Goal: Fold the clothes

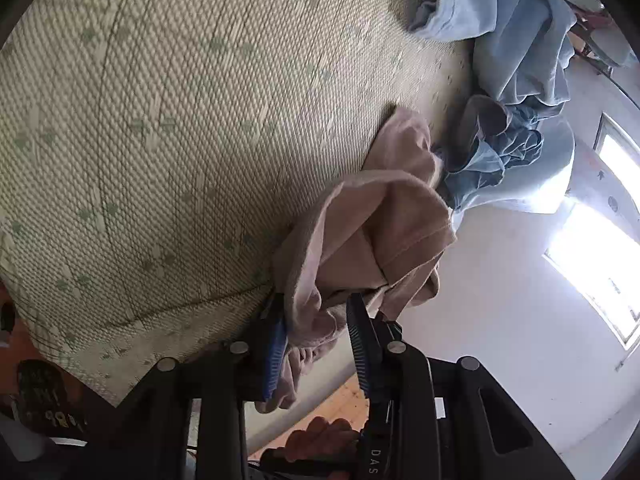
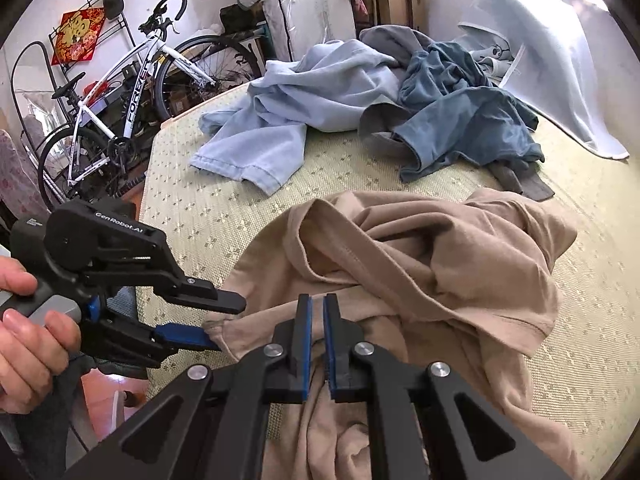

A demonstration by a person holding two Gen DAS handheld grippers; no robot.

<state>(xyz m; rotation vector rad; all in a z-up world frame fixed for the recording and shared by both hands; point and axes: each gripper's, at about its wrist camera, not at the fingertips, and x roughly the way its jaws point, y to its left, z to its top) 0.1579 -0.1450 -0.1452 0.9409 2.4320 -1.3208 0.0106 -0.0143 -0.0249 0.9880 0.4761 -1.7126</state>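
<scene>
A crumpled tan shirt [image 2: 440,272] lies on the woven bed mat [image 2: 208,216] near its front edge. My right gripper [image 2: 316,304] is shut on a fold of the tan shirt close to me. My left gripper [image 2: 224,322] comes in from the left, and its jaws stand around the shirt's hem corner with a gap between the fingers. In the left wrist view the tan shirt [image 1: 380,240] bunches between the left gripper's fingers [image 1: 316,312]; I cannot tell whether they clamp it.
A light blue garment [image 2: 280,120], a dark blue garment [image 2: 460,120] and a grey one [image 2: 384,40] lie heaped at the far side of the mat. A white cover [image 2: 552,52] is at far right. A bicycle [image 2: 132,80] stands beyond the bed's left edge.
</scene>
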